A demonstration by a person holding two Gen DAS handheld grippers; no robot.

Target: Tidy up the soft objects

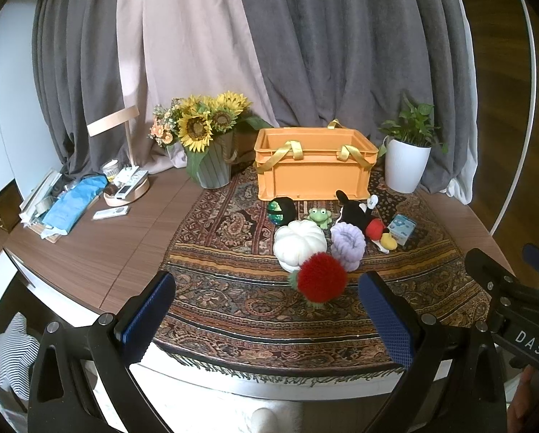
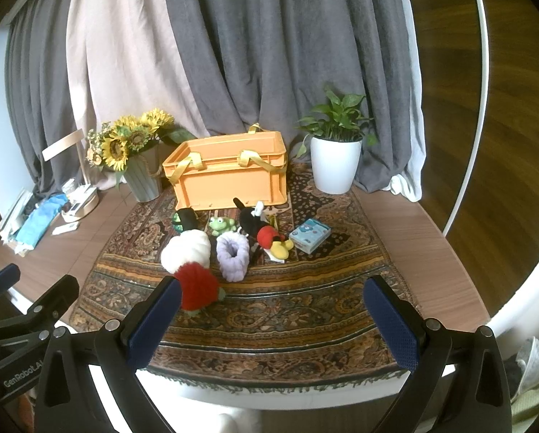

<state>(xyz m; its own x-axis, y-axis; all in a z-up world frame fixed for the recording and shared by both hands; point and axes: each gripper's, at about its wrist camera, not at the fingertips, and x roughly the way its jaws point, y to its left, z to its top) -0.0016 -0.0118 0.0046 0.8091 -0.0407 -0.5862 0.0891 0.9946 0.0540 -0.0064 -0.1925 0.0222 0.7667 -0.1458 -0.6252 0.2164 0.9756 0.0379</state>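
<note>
Grey curtains hung behind a patterned rug. Above its near edge the left gripper and right gripper hovered, jaws spread wide, holding nothing. Beyond them lay a red pompom, touching a white plush pumpkin, then a lilac scrunchie, with an orange crate farther back.

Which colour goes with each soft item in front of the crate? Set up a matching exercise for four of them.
Things:
1. pumpkin plush
2. fuzzy ball
3. knitted ring
4. frog toy

Colours:
a. lilac
b. green
c. white
d. red

Pairs: 1-c, 2-d, 3-a, 4-b
</note>
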